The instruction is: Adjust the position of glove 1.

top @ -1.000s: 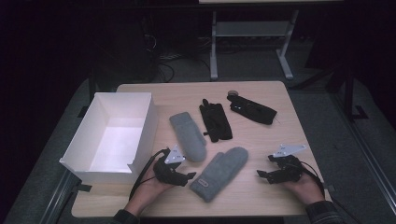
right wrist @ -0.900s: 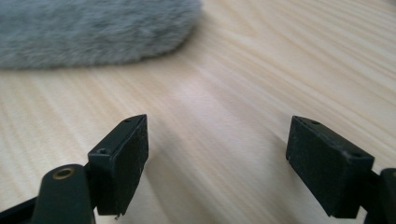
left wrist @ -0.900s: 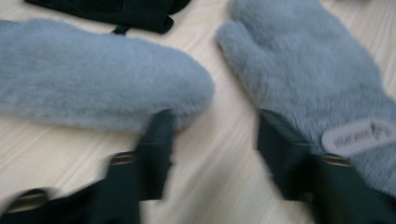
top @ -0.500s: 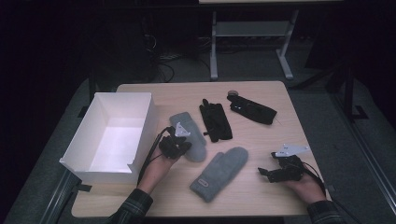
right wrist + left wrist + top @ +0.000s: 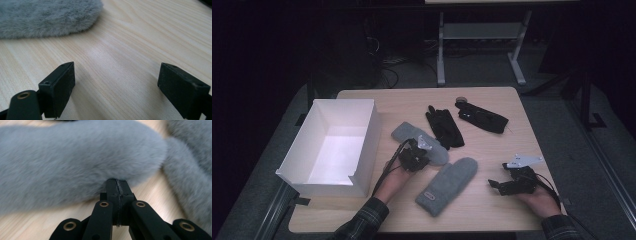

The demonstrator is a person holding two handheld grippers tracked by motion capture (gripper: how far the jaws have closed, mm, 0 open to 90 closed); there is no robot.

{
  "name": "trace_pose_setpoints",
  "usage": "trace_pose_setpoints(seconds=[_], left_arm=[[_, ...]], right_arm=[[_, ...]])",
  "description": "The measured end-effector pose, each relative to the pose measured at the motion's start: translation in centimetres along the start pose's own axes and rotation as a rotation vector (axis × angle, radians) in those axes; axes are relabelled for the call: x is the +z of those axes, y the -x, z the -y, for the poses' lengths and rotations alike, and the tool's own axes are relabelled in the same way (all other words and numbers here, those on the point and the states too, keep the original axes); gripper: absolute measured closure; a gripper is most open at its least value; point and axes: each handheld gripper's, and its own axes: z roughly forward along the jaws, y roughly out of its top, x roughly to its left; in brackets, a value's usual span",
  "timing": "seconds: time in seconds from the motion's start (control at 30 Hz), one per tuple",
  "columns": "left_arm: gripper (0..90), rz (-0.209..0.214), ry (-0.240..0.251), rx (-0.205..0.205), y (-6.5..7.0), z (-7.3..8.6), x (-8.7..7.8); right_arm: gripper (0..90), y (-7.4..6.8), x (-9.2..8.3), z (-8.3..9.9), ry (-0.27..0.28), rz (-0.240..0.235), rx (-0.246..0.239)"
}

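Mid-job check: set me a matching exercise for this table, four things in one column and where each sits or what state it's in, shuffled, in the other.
Things
1. white box
2. left gripper
3. right gripper
4. black glove

Places or states
A. jaws wide apart over bare wood
B. lying flat near the table's middle
C. at the table's left edge
D. jaws shut at the edge of the grey mitten

Pairs: 1-C, 2-D, 3-A, 4-B
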Motion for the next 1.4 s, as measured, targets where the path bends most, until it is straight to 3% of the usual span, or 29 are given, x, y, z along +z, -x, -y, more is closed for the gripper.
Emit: trace_pose_setpoints(seconds=[0.23,0.37,0.47,0.67,0.8,0.9,1.1,1.17,1.4], left_arm=[[89.5,0.021,0.030,0.015,0.9,-1.6,1.1],[89.4,0.023,0.064,0.025,1.0,-2.4,0.2],[89.4,-0.012,0.080,0.016,-0.4,-3.0,-0.6],[89.5,-0.122,0.108,-0.065,-5.1,-4.1,-1.6],[89.5,-0.150,0.093,-0.118,-7.5,-3.5,-0.6],[89.5,-0.166,0.067,-0.126,-8.2,-3.0,0.0],[89.6,-0.143,0.035,-0.133,-7.4,-2.3,0.6],[89.7,-0.134,0.032,-0.143,-6.8,-2.1,0.4],[89.7,-0.123,-0.011,-0.122,-4.8,-1.5,-0.7]], right_arm=[[14.2,0.0,0.0,0.0,0.000,-0.001,0.000],[14.2,0.0,0.0,0.0,0.000,0.000,0.000],[14.2,0.0,0.0,0.0,0.000,0.000,-0.001],[14.1,0.0,0.0,0.0,0.000,0.000,0.000],[14.2,0.0,0.0,0.0,0.001,-0.002,0.001],[14.2,0.0,0.0,0.0,0.001,-0.002,0.002],[14.2,0.0,0.0,0.0,0.000,-0.001,0.002],[14.2,0.0,0.0,0.0,0.001,0.000,0.001],[14.2,0.0,0.0,0.0,0.000,0.002,0.002]])
